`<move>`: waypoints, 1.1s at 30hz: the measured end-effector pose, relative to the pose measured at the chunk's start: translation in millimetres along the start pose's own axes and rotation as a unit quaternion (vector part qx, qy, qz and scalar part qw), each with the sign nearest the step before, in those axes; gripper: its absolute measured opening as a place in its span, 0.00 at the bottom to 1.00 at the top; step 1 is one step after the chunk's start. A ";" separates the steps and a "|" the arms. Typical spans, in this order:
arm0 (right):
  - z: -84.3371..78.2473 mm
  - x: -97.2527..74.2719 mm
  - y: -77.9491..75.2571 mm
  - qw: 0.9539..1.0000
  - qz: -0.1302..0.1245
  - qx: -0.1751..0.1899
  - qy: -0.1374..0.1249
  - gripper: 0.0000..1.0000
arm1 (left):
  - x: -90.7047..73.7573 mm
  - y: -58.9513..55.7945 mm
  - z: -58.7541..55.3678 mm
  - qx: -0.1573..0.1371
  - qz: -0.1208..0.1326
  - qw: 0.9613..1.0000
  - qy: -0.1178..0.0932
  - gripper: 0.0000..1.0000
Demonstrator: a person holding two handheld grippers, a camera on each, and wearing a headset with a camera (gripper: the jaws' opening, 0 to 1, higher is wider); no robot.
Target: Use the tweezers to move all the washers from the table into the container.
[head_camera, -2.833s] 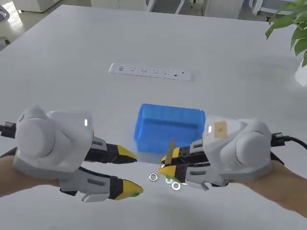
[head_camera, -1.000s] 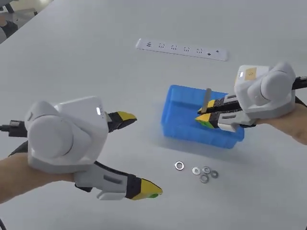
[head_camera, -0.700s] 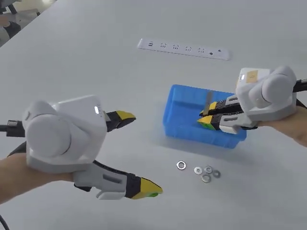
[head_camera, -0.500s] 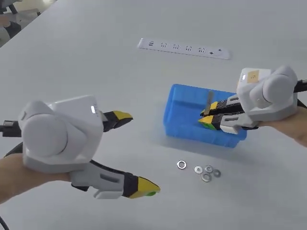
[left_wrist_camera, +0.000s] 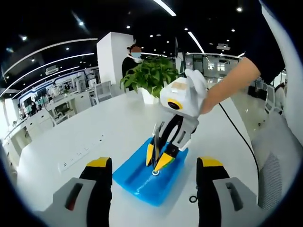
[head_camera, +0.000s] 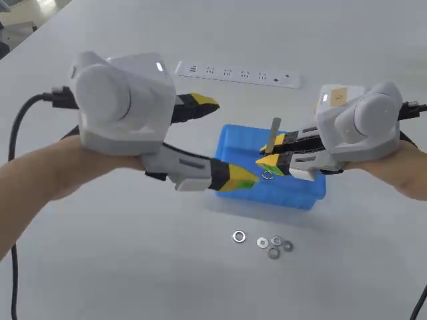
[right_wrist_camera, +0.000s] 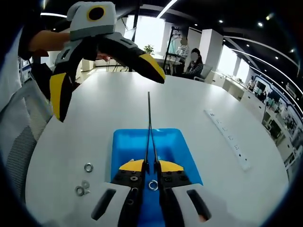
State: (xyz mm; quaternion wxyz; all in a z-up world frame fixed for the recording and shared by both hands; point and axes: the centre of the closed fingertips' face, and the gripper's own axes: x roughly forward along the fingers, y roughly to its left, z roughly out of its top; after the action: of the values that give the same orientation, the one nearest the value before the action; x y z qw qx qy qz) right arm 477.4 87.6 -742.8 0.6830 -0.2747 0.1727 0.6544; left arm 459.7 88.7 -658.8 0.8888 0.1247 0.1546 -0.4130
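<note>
Head view. Shows the left claw (head_camera: 237,141) raised, yellow-tipped jaws spread wide with nothing between them, the lower jaw crossing the left side of the blue container (head_camera: 300,193). Shows the right claw (head_camera: 261,160) pinching the tweezers (head_camera: 273,133), a grey metal strip slanting up out of the grip. Finds one washer (head_camera: 267,176), a small silvery ring with a round hole, right under that claw's tips and over the container's inside. Counts five loose washers (head_camera: 273,253) on the white tabletop (head_camera: 100,267) just in front of the container: four bunched, one slightly left. Places a white power strip (head_camera: 237,73) beyond the container.

Left gripper view. Looks out between the left claw's (left_wrist_camera: 155,161) spread jaws. Meets the right claw (left_wrist_camera: 157,163) pointing down at the container (left_wrist_camera: 137,182), tweezers pinched between its yellow tips. Catches the washer (left_wrist_camera: 155,172) at the tweezers' lower end, close above the blue floor; cannot tell whether touching. Picks out one loose washer (left_wrist_camera: 192,199) on the tabletop beside the container, and a potted plant (left_wrist_camera: 151,75) behind.

Right gripper view. Follows the tweezers (right_wrist_camera: 148,123), a thin dark line, from the right claw (right_wrist_camera: 150,166) out over the container (right_wrist_camera: 123,142). Shows the washer (right_wrist_camera: 153,185) as a bright ring beside the tweezers, between the black jaw bases; cannot tell whether gripped. Sees three loose washers (right_wrist_camera: 85,184) on the tabletop left of the container, and the left claw (right_wrist_camera: 109,94) spread across the top.
</note>
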 end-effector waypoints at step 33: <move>0.6 4.8 10.8 1.000 0.023 -0.012 0.009 0.11 | 26.7 -21.9 5.7 0.075 -0.090 0.993 0.008 0.06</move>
State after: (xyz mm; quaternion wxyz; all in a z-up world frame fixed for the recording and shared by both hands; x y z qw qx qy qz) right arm 467.0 91.7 -746.9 0.6628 -0.2841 0.1774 0.6697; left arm 460.0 54.4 -665.7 0.8348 0.1802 0.1409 -0.5007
